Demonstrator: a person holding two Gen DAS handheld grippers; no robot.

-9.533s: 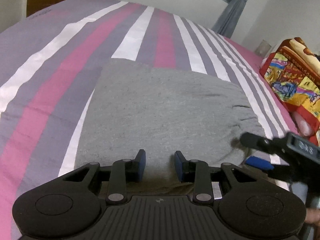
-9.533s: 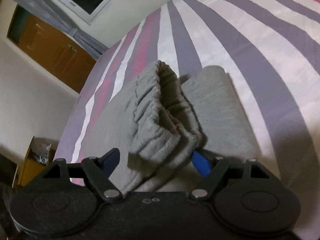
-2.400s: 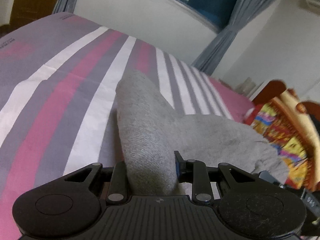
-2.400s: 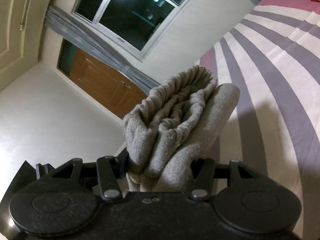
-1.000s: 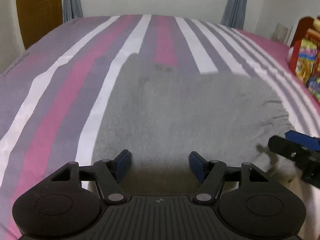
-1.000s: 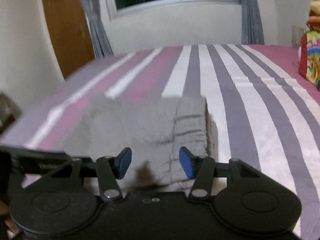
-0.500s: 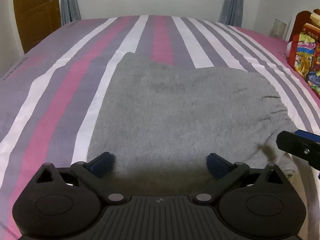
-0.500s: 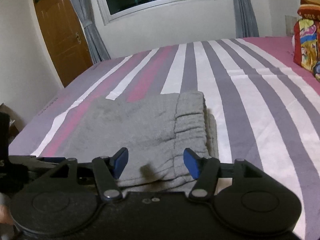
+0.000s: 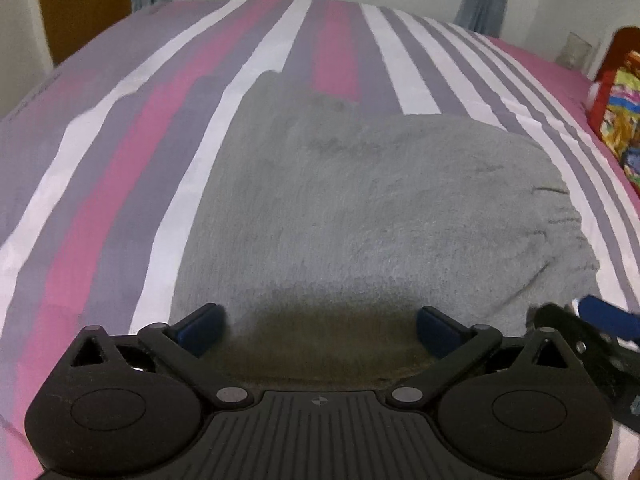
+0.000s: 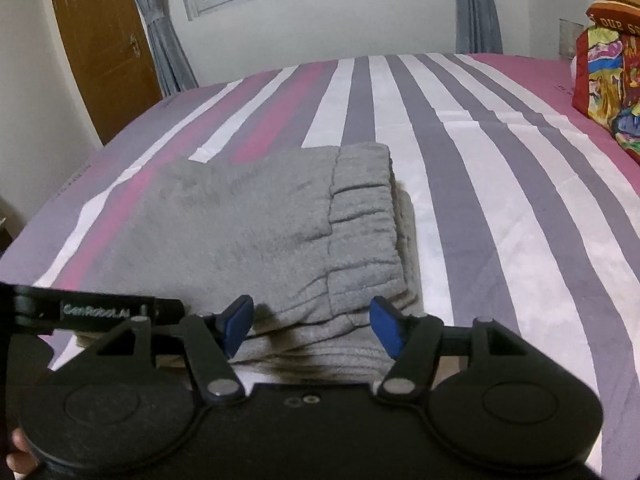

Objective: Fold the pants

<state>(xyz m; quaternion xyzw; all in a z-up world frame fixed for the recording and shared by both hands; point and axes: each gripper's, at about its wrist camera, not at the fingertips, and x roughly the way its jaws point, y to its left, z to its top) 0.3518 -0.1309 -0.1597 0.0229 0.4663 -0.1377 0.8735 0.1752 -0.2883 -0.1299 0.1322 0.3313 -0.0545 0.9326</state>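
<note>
pants point(image 10: 256, 232) on bed point(image 10: 500, 200) | bag point(image 10: 608, 76) right of pants

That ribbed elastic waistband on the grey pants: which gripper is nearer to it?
Right. The right gripper hangs open directly over the waistband; the left gripper sits open at the plain end of the pants.

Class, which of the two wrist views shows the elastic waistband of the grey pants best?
The right wrist view: the gathered waistband runs up the middle, its ribs sharp, just beyond the open right gripper. The left wrist view shows only its puckered end at the right edge, blurred.
</note>
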